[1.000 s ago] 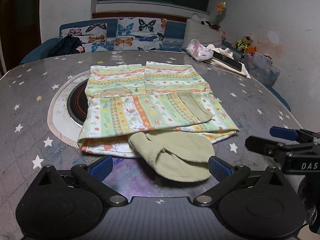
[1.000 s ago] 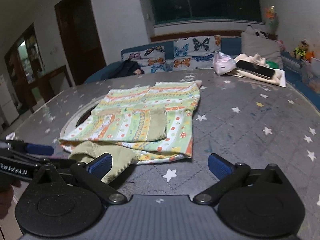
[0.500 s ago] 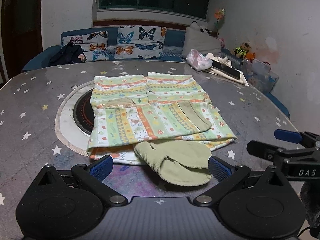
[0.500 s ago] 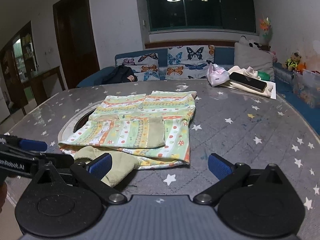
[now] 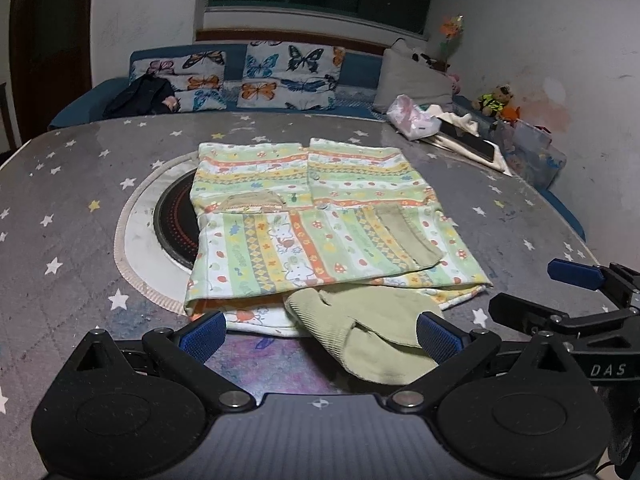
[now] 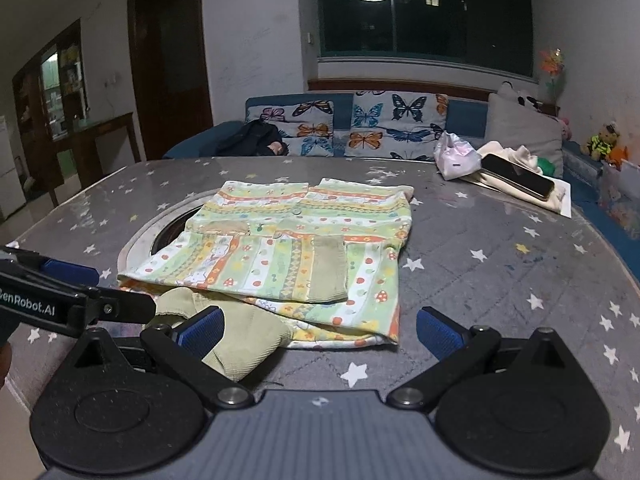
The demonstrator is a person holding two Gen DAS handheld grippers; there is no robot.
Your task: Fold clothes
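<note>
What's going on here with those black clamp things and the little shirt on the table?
A person is folding clothes with a hand-held gripper in each hand. The striped shirt lies partly folded on the star-print table, sleeves tucked across the front, its green hood sticking out at the near edge. The left gripper and right gripper are both open, holding nothing, and sit at the shirt's near edge.

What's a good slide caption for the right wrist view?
Open right tongs hover before a folded patterned garment on a star-print table.
</note>
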